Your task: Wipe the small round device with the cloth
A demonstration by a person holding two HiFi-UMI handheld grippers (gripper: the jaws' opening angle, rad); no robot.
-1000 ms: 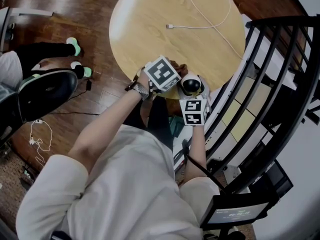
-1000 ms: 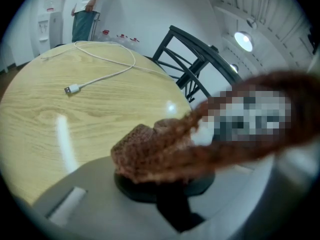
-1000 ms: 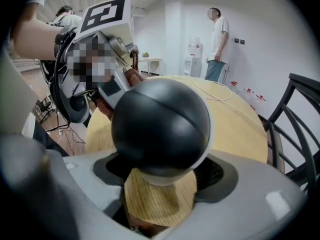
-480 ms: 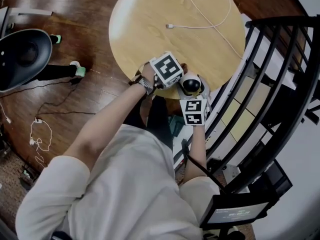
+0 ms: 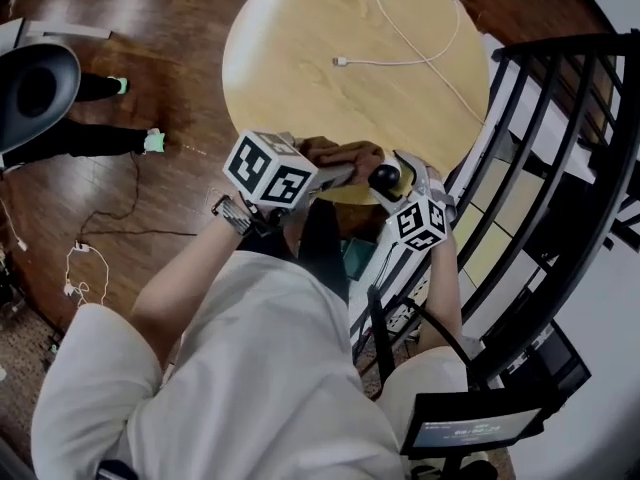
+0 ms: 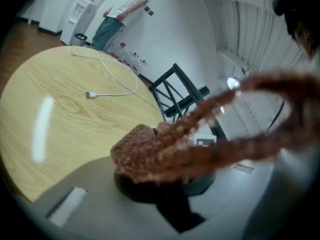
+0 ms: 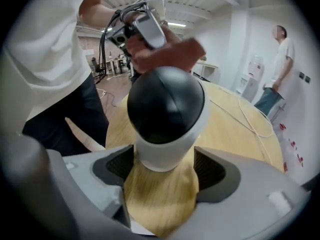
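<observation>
The small round device [image 7: 165,111] has a black dome and a white base [image 7: 162,156]. My right gripper [image 7: 162,171] is shut on that base and holds the device over the near edge of the round wooden table [image 5: 300,58]. In the head view the device [image 5: 385,178] sits just left of my right gripper [image 5: 395,193]. My left gripper [image 5: 335,175] is shut on a brown cloth [image 5: 345,155], and the cloth [image 7: 167,54] presses on the dome's top left side. The cloth [image 6: 160,151] is blurred and fills the left gripper [image 6: 167,184].
A white cable [image 5: 400,28] lies across the table's far half. A black metal railing [image 5: 560,118] runs along the right. A dark chair [image 5: 35,88] and a person's feet [image 5: 150,140] are on the wooden floor at left. Another person [image 7: 277,69] stands by the far wall.
My left gripper has swung out to the left and now reaches the device sideways with the cloth. The right gripper has shifted slightly right with the device. The chair at left moved away.
</observation>
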